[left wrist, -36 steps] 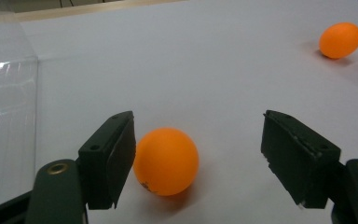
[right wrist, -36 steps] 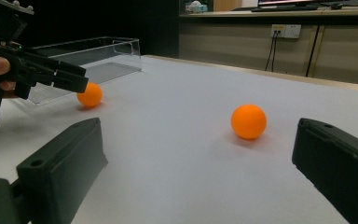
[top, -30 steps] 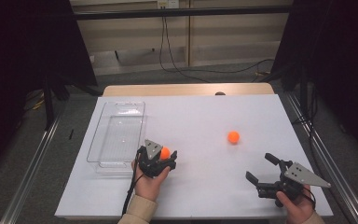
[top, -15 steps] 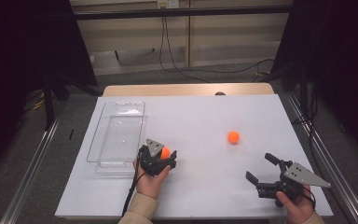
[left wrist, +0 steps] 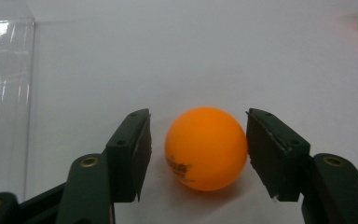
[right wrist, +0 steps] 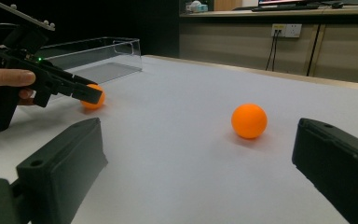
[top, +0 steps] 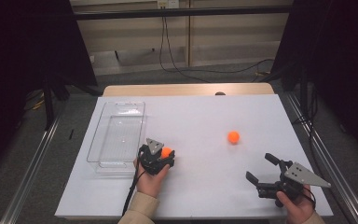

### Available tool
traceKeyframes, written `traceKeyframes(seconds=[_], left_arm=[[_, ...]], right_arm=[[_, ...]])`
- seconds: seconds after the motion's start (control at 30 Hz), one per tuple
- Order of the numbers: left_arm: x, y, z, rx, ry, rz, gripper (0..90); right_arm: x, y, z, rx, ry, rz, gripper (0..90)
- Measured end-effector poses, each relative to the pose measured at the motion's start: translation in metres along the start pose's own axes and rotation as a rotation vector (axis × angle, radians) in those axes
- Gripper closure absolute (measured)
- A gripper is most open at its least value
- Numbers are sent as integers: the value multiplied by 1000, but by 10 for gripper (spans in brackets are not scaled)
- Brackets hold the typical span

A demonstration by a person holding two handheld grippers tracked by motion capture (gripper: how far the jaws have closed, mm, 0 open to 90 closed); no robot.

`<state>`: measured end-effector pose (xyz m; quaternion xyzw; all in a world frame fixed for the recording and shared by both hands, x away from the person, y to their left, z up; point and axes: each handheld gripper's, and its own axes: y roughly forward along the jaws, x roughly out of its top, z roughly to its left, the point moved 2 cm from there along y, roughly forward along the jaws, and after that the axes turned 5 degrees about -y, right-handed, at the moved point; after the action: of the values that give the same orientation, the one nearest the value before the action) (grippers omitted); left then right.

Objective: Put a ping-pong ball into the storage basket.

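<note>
White paper is covering the counter (top: 200,116), where the left claw (left wrist: 198,151) is straddling an orange ball (left wrist: 206,148) just beside a clear tray (top: 116,135), its jaws having just been closing, one side touching, the other showing a sliver of gap. Toward the right edge, the right claw (top: 261,170) is resting spread wide, gripping nothing, with a second orange ball (top: 233,136) lying well apart from both claws.

- Orange ball (left wrist: 206,148) between the left gripper's jaws: small dark brand print at its 7 o'clock, too blurred and curved away to read.
- Nothing else legible.
</note>
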<state>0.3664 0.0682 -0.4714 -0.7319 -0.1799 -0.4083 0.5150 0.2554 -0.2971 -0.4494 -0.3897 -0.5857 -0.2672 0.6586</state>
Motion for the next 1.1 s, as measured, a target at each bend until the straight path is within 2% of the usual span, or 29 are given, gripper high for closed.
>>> traceKeyframes(seconds=[0.07,0.2,0.63,1.1], left_arm=[[0,0,0,1,2,9,471],[-1,1,0,-8,5,35,504],[-1,0,0,-11,0,40,510],[1,-4,0,-50,-13,38,509]], right_arm=[[0,0,0,0,5,-2,18],[0,0,0,0,0,1,18],[1,0,0,-3,6,-6,18],[2,-1,0,2,0,-10,18]])
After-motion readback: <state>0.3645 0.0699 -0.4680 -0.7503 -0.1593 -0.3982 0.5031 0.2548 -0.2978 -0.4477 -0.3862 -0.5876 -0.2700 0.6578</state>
